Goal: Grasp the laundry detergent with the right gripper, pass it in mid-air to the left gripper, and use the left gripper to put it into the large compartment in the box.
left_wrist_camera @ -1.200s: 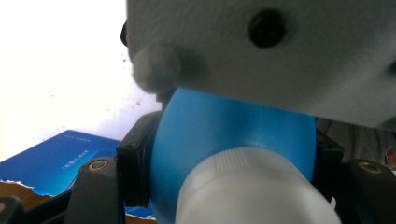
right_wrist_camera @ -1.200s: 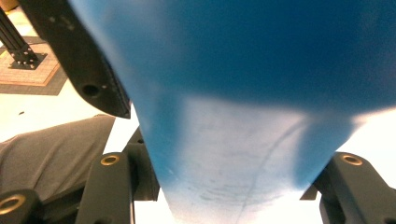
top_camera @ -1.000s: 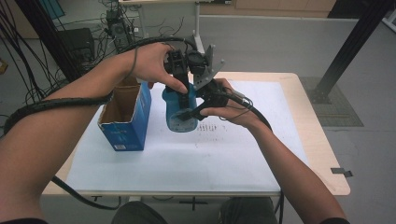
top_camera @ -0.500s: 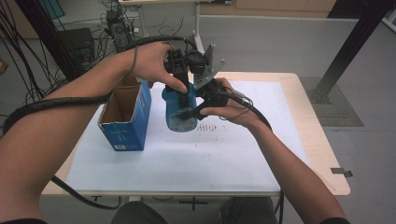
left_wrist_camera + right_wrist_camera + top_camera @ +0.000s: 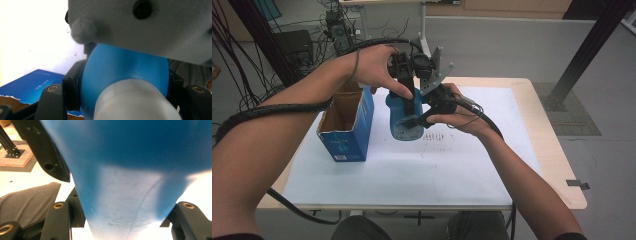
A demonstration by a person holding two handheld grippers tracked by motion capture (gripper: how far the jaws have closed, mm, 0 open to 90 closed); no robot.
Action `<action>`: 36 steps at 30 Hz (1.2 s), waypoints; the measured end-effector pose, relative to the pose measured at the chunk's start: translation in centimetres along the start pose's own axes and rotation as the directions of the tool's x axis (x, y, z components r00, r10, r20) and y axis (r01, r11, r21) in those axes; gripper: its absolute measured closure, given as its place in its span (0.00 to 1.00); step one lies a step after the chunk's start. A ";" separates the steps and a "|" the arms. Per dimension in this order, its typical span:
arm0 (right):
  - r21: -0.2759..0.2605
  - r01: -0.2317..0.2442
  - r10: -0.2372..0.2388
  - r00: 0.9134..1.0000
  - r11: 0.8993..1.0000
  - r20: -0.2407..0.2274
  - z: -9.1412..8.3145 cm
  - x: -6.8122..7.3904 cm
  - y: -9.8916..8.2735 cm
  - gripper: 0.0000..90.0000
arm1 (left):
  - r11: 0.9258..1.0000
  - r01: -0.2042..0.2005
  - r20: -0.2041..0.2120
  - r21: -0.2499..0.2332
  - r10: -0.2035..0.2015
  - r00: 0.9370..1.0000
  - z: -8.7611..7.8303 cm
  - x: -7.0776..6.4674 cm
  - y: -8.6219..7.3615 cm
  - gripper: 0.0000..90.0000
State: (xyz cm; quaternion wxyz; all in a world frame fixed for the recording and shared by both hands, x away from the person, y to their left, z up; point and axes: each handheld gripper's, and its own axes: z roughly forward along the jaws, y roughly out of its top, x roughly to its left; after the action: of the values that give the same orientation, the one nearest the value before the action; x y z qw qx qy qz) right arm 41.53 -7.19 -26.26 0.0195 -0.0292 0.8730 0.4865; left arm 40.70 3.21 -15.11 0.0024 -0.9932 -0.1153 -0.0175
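Blue bottle (image 5: 404, 117) held up off the counter (image 5: 532, 150) over the white sheet (image 5: 412, 170), just right of the open blue box (image 5: 348, 131), roughly mid-counter

Left claw (image 5: 406, 92) comes in from above, clamped on the bottle's upper part; left hand (image 5: 374, 65) wrapped round the tool body, thumb running down toward the bottle. In the left gripper view the blue shoulder (image 5: 125, 67) and white cap (image 5: 135, 100) sit squeezed between the two black jaws, both jaws touching the bottle; a grey plate (image 5: 150, 22) crosses the top of that view, box edge (image 5: 32, 85) at lower left

Right claw (image 5: 419, 120) grips the bottle's right side lower down, right hand (image 5: 457, 112) behind it, cable (image 5: 484, 122) trailing back along the forearm. In the right gripper view the bottle body (image 5: 130, 182) sits between the jaws, both jaws pressed against its sides; another black jaw shows at upper left there, touching the bottle

So both claws closed on the same bottle, left high, right low. Bottle roughly upright, slight tilt; can't tell whether the base touches the sheet

Box stands on the sheet, top flaps open, cardboard inside visible, contents not discernible

Small dark print or marks (image 5: 437, 137) on the sheet just right of the bottle
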 end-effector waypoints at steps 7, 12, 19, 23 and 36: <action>-0.003 0.000 0.000 1.000 1.000 -0.001 0.1 0.0 0.0 0.47 | 1.000 0.001 0.001 0.003 -0.001 1.000 0.0 0.0 -0.1 0.40; -0.003 0.003 -0.003 1.000 1.000 -0.001 0.2 0.1 0.0 0.47 | 1.000 0.003 0.000 0.003 -0.003 1.000 0.0 -0.1 -0.2 0.40; -0.008 0.001 -0.001 1.000 1.000 0.001 0.0 0.1 0.1 0.47 | 1.000 -0.001 -0.006 0.003 0.001 1.000 -0.2 -0.1 -0.2 0.40; -0.009 -0.002 0.002 1.000 1.000 -0.003 0.0 0.1 0.1 0.47 | 1.000 0.002 -0.003 0.000 -0.002 1.000 -0.2 -0.1 -0.1 0.40; -0.018 -0.024 0.024 1.000 1.000 -0.004 0.0 0.1 0.0 0.42 | 1.000 0.008 -0.006 0.007 -0.008 1.000 -0.2 -0.2 -0.1 0.40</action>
State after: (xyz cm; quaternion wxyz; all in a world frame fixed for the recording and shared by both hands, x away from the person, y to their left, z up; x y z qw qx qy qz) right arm 41.40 -7.22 -26.23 0.0115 -0.0198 0.8688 0.4946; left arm 40.51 3.23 -14.92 0.0062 -0.9927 -0.1192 -0.0198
